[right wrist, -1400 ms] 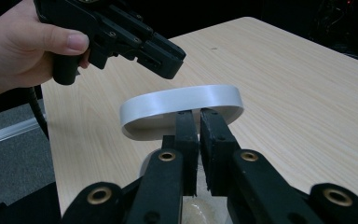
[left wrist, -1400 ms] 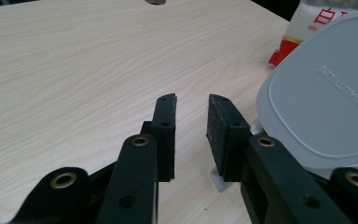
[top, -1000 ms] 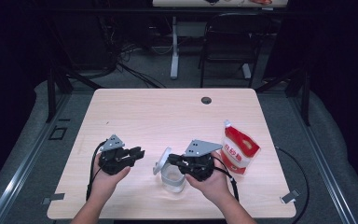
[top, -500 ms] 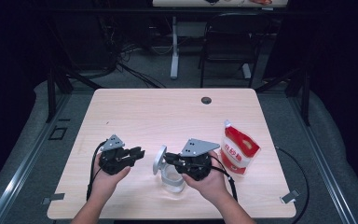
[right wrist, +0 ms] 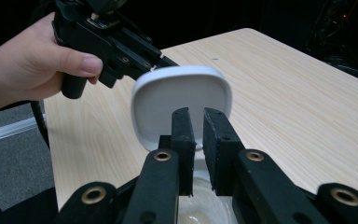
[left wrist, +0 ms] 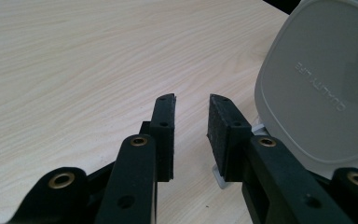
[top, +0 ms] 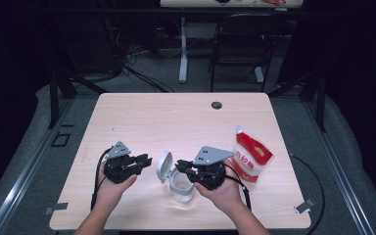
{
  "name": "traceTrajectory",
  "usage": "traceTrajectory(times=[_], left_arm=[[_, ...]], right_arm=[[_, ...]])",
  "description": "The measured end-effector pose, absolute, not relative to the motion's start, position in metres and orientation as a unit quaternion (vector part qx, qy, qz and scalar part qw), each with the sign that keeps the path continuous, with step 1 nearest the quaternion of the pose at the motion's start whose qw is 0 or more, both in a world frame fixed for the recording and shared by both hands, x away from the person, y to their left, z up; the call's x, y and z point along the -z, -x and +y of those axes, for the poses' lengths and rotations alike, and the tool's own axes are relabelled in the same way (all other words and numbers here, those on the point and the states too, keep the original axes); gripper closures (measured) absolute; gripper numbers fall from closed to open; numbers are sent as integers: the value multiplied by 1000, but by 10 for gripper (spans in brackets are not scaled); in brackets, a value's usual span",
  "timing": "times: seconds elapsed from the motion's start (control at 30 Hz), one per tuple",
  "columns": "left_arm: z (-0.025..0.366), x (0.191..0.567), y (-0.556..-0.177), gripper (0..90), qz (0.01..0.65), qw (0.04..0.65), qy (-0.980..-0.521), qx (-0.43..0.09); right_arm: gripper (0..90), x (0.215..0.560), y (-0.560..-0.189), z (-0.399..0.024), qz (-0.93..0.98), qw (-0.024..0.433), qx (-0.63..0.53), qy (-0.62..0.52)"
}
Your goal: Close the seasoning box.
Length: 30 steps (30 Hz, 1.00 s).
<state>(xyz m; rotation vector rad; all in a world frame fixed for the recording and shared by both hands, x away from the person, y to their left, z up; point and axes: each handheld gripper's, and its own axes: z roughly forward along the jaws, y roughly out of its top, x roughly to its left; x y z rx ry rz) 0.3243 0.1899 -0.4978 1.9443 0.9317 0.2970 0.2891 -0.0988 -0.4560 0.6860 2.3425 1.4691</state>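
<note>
A clear plastic container stands near the table's front edge, its pale grey flip lid swung up on its left side. My right gripper comes in over the container from the right. In the right gripper view its jaws stand nearly together over the container's rim, with the lid just behind them. My left gripper sits just left of the lid. It is open with bare table between its jaws, and the lid's back rises close on its right.
A red and white pouch stands to the right of the right hand. The wooden table has a dark cable hole at the back. A chair and table legs stand beyond its far edge.
My left gripper has edged a little to the right, closer to the raised lid. The right gripper and the container have hardly moved.
</note>
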Motion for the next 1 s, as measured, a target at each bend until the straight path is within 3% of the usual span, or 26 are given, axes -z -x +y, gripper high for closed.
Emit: traceTrajectory(times=[0.57, 1.0], left_arm=[[192, 503, -314, 683, 353, 454, -808, -130], [200, 513, -301, 660, 345, 490, -791, -121]], right_arm=[[762, 461, -273, -152, 800, 171, -508, -268], [721, 477, -260, -178, 797, 176, -502, -286]])
